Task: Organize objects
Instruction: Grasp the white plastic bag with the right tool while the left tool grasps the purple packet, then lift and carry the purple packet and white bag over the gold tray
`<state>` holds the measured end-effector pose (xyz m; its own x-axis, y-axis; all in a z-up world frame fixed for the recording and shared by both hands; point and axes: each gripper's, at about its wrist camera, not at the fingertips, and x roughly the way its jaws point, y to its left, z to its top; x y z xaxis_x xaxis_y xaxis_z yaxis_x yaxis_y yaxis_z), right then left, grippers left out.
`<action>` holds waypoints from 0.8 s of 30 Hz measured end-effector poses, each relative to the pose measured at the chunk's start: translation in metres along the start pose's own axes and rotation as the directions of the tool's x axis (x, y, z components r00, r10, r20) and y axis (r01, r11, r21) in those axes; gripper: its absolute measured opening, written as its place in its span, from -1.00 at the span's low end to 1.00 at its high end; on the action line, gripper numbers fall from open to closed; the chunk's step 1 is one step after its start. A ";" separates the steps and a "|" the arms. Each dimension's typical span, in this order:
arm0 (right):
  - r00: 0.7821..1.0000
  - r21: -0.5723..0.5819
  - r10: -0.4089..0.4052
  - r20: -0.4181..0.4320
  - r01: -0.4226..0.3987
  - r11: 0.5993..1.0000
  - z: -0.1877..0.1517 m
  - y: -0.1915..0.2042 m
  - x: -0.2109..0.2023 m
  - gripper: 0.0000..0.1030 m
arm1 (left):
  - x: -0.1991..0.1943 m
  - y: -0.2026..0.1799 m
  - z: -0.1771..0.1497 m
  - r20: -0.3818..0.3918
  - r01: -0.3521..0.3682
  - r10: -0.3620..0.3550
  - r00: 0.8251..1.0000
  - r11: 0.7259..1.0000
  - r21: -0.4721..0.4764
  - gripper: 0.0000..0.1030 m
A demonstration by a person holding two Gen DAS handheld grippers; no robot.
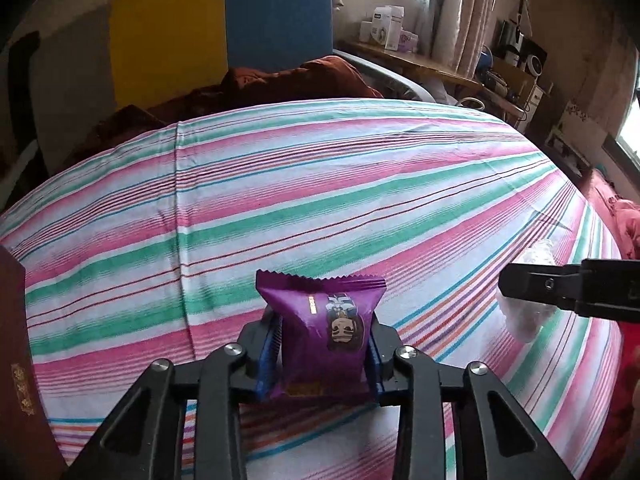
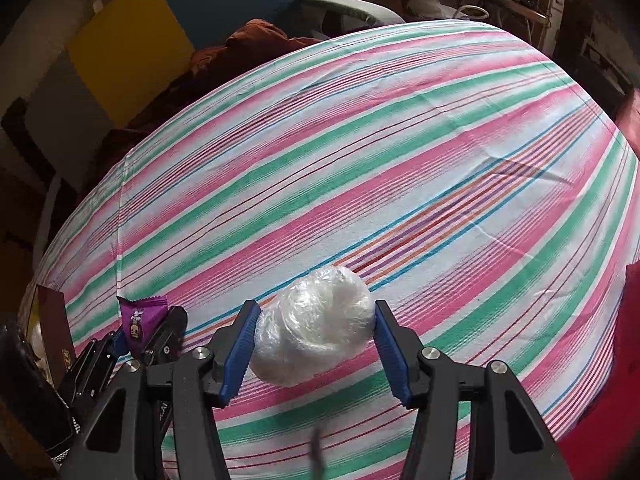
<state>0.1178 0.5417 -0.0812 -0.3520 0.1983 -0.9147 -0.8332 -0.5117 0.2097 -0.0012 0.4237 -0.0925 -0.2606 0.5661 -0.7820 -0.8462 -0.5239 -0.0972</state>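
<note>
**Q:** Left gripper [image 1: 322, 354] first: what are its jaws doing?

**A:** They are clamped on a purple snack packet [image 1: 322, 330], low in the centre of the left wrist view. Blue pads [image 1: 267, 354] press the packet's two sides. It stands on end between them, crimped edge at the top, a cartoon face printed on its front and seen upside down. Under it lies a striped sheet [image 1: 280, 184], pink, green and white, filling most of the frame.

**Q:** And the right gripper?

**A:** Right gripper [image 2: 316, 340] sits low in the centre of its own view, jaws narrowed onto a white bundle [image 2: 316, 336] wrapped in clear plastic. Both blue pads [image 2: 240, 344] touch its sides. Whether the bundle rests on the sheet or is lifted, I cannot tell.

**Q:** Can either camera see the other tool?

**A:** Yes. In the right wrist view, the left gripper and its purple packet appear small at the lower left. In the left wrist view, one black finger of the right gripper reaches in from the right edge, with the white bundle just under it.

**Q:** Anything else nearby?

**A:** A dark red box [image 1: 20, 360] with gold lettering stands at the left edge of the left view. At the upper left are a yellow panel [image 1: 168, 36] and a blue panel [image 1: 278, 20].
</note>
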 end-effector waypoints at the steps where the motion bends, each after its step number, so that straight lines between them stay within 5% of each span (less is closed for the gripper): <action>1: 1.000 -0.014 -0.001 -0.010 0.001 1.000 -0.005 0.006 -0.002 0.12 | -0.003 0.001 -0.002 0.000 -0.002 0.002 1.000 1.000 0.000 -0.33; 24: 0.998 -0.147 -0.041 -0.043 0.034 0.989 -0.012 0.030 0.005 0.12 | -0.020 -0.004 -0.030 0.031 -0.038 0.037 0.999 0.999 0.031 -0.30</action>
<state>0.0964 0.5173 -0.0841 -0.2990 0.1825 -0.9366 -0.7731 -0.6217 0.1257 0.0217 0.3959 -0.0952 -0.3065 0.5656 -0.7656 -0.8494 -0.5255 -0.0482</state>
